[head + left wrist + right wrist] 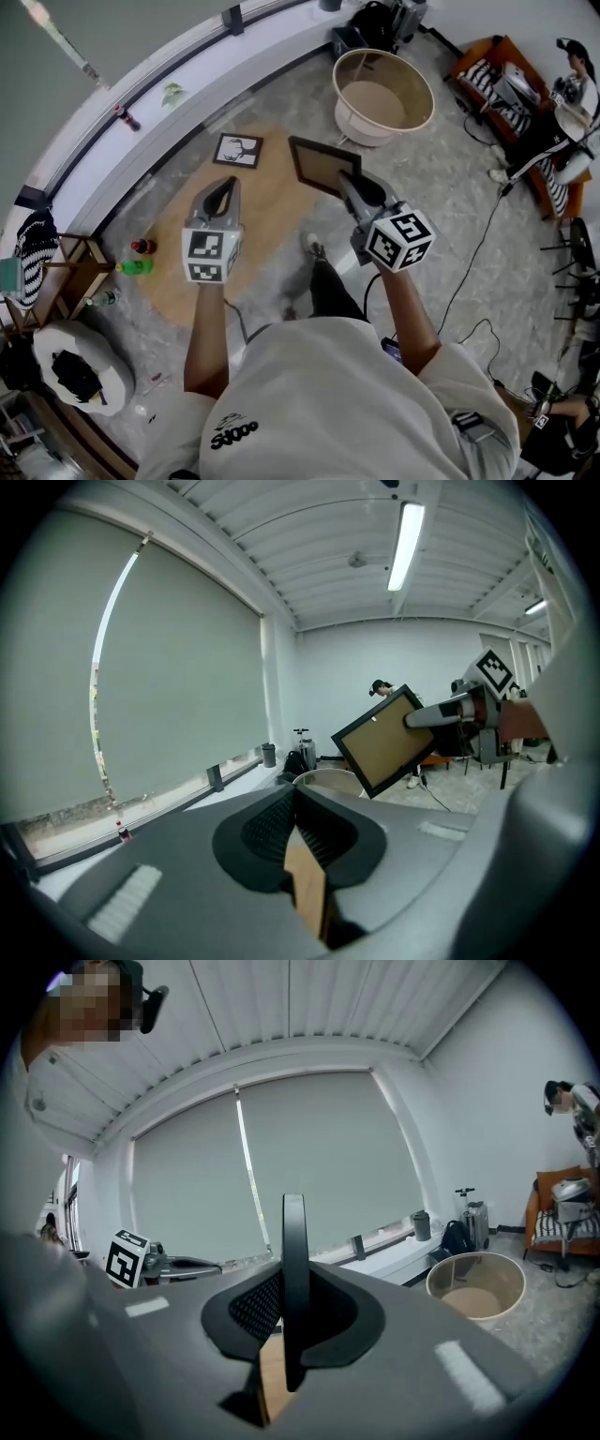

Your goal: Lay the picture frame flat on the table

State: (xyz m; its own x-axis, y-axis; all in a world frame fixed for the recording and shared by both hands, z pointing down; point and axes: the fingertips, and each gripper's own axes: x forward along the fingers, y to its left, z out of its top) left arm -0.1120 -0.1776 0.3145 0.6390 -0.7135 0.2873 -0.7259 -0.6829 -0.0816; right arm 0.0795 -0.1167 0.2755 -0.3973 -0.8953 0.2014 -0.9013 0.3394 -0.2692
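Note:
My right gripper [349, 184] is shut on a black picture frame [319, 164] with a brown back, gripping its near edge. It holds the frame tilted in the air over the far right part of the oval wooden table [272, 211]. In the right gripper view the frame [293, 1241] stands edge-on between the jaws. The left gripper view shows the frame [386, 738] aloft, backing toward me. My left gripper [223, 190] hovers over the table's middle, shut and empty. A second small frame [237, 150] with a white picture lies flat at the table's far side.
A round beige tub [382, 94] stands on the floor beyond the table. A red bottle [142, 247] and a green bottle [136, 267] sit left of it, by a wooden stand [80, 267]. A white pouf [80, 367] is near left. A person [567, 84] stands far right.

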